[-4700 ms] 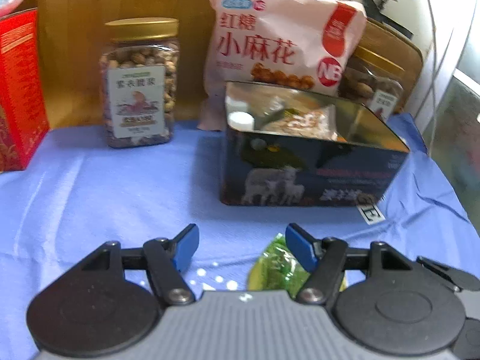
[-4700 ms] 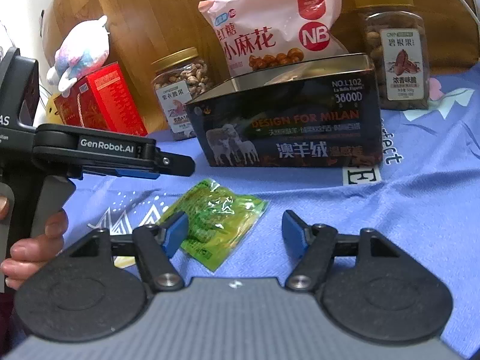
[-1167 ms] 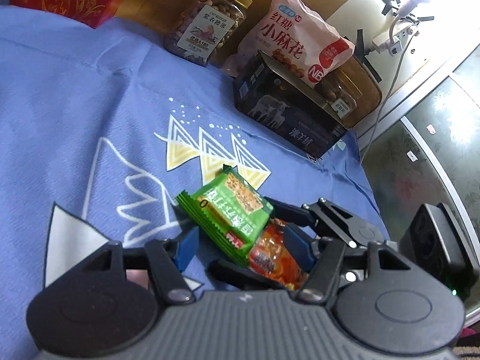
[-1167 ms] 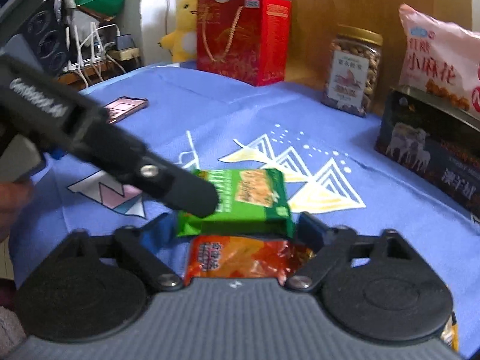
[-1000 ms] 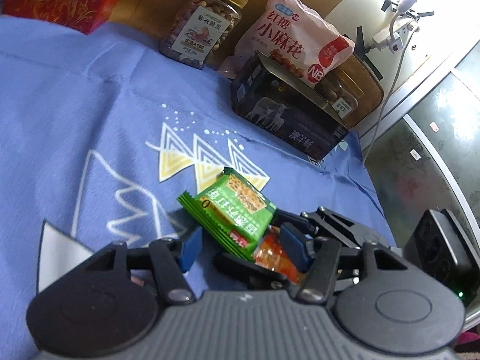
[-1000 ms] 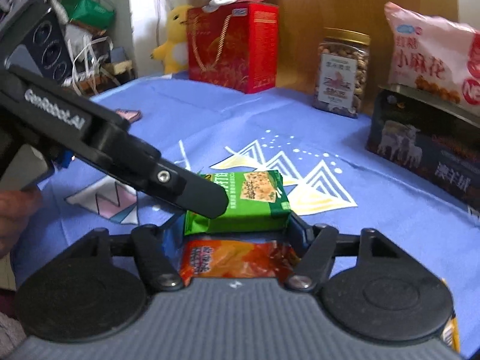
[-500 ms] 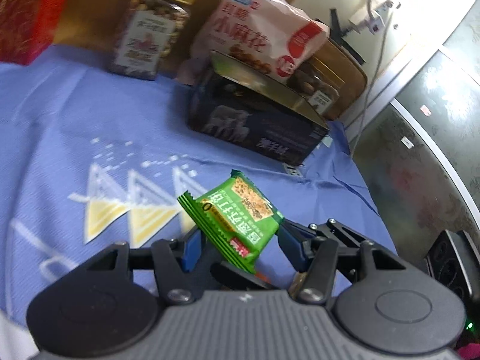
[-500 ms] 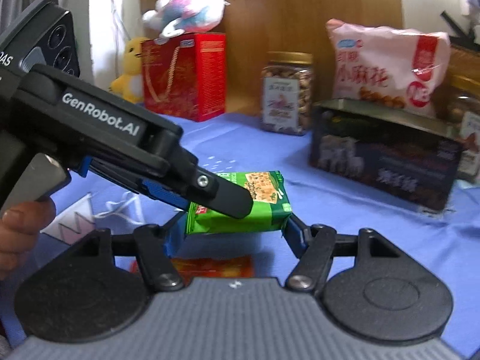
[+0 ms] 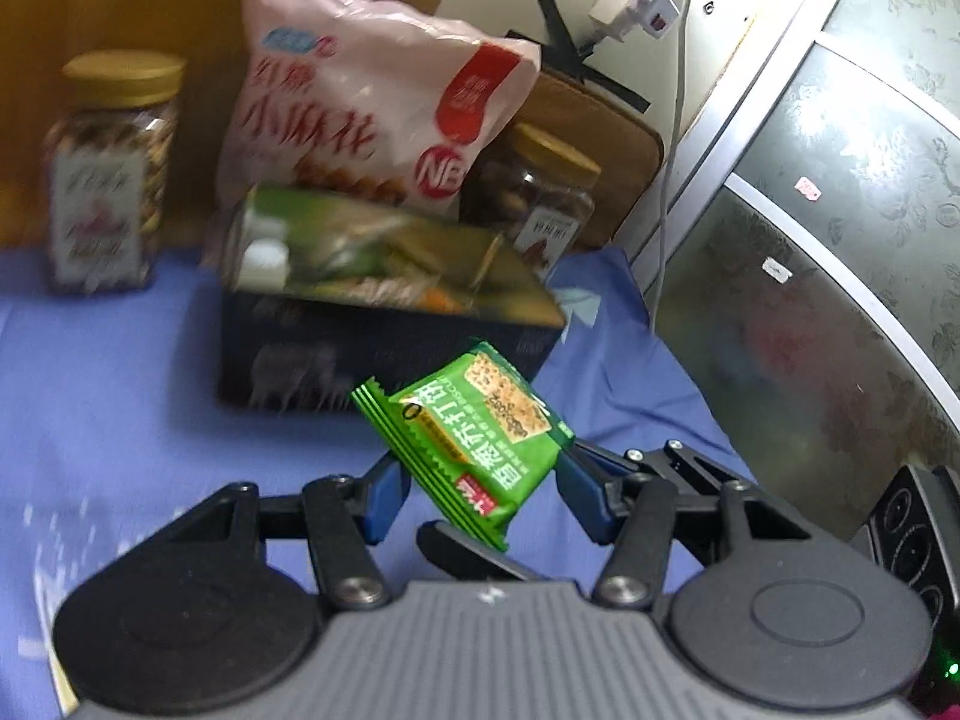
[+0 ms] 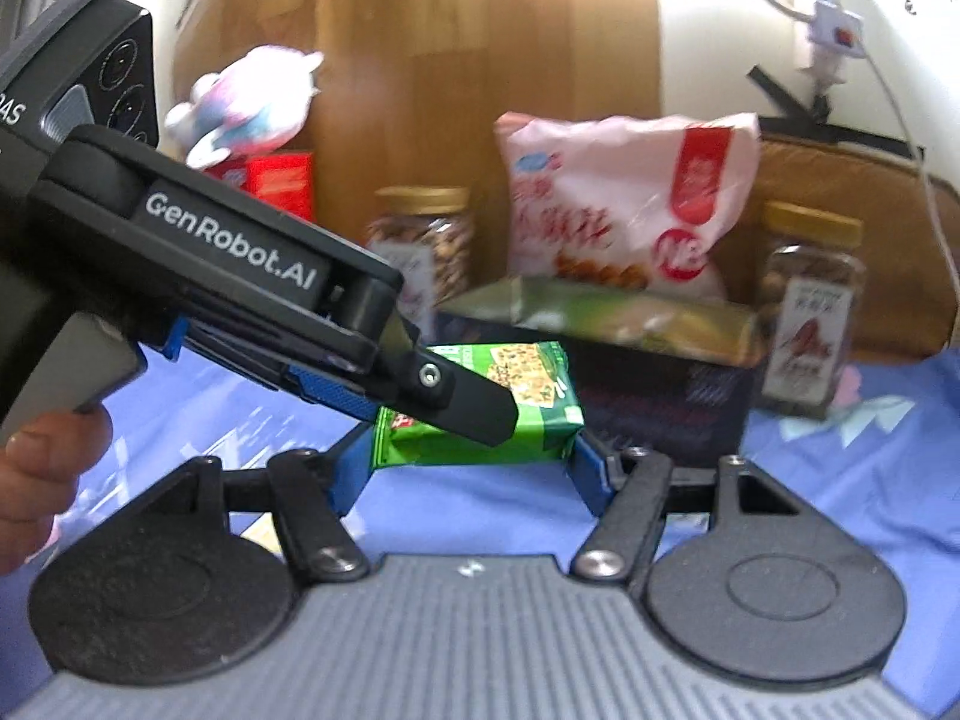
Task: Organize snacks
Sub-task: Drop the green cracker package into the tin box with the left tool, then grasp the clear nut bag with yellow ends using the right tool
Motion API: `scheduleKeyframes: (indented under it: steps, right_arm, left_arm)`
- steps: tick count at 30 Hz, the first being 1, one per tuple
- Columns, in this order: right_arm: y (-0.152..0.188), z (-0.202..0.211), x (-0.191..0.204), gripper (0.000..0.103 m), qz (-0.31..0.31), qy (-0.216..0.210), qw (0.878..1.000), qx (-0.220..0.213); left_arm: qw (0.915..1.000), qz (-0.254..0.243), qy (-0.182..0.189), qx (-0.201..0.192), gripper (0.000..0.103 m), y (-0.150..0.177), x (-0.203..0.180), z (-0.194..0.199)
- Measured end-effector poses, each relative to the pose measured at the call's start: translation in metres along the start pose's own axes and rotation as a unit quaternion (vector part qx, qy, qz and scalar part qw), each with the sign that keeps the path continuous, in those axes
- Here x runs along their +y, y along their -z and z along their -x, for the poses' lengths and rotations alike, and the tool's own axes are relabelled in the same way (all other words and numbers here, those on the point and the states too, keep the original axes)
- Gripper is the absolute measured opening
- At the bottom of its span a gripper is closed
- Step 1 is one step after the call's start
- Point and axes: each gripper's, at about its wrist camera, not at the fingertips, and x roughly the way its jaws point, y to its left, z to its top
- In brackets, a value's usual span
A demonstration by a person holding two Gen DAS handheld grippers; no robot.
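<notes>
Both grippers are shut on the same green cracker packet (image 9: 474,432), held in the air in front of the dark open tin box (image 9: 384,354). My left gripper (image 9: 474,480) grips its two sides in the left wrist view. My right gripper (image 10: 474,462) pinches it from the sides too, and the packet (image 10: 528,408) shows partly behind the left gripper's finger. The tin (image 10: 654,384) holds several snacks and stands just beyond the packet. The orange packet seen earlier is out of view.
Behind the tin stand a pink snack bag (image 9: 372,96), a nut jar (image 9: 108,174) on the left and another jar (image 9: 534,204) on the right. A red gift box (image 10: 264,180) with a plush toy (image 10: 246,102) is far left. A blue cloth (image 9: 120,390) covers the table.
Both grippers have lifted the green packet off the cloth and carried it toward the tin, which now looks closer. The orange packet has dropped out of view.
</notes>
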Motion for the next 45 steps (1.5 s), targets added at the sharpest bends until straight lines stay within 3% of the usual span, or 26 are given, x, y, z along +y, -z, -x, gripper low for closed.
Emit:
scheduleKeyframes:
  steps: [11,15,18,22,32,39,45]
  right_arm:
    - [-0.029,-0.044,-0.053,0.071,-0.006,0.056,0.998,-0.020]
    - [-0.023,-0.058,-0.063,0.078,-0.014,0.098,0.995,-0.027]
    - [-0.021,-0.056,-0.069,0.080,-0.023,0.100,0.994,-0.034]
    - [-0.021,-0.047,-0.068,0.081,-0.026,0.099,0.994,-0.036]
    - [0.007,0.012,-0.050,0.081,-0.070,0.045,0.996,-0.005]
    - [0.046,0.058,-0.022,0.081,-0.084,-0.031,0.994,0.063]
    - [0.062,0.085,-0.005,0.088,-0.077,-0.036,0.991,0.108]
  left_arm:
    - [0.9995,-0.028,-0.017,-0.003,0.054,-0.067,-0.013,-0.068]
    - [0.9970,-0.049,-0.060,-0.004,0.057,-0.074,-0.014,-0.092]
    - [0.9951,-0.052,-0.084,-0.009,0.057,-0.073,-0.010,-0.098]
    - [0.9961,-0.036,-0.080,-0.010,0.057,-0.069,-0.003,-0.088]
    - [0.9983,-0.035,-0.038,-0.028,0.059,-0.014,-0.001,-0.002]
    - [0.9997,0.002,0.013,0.022,0.059,0.043,0.011,0.015]
    - [0.9976,0.013,0.043,0.052,0.060,0.073,0.012,0.014]
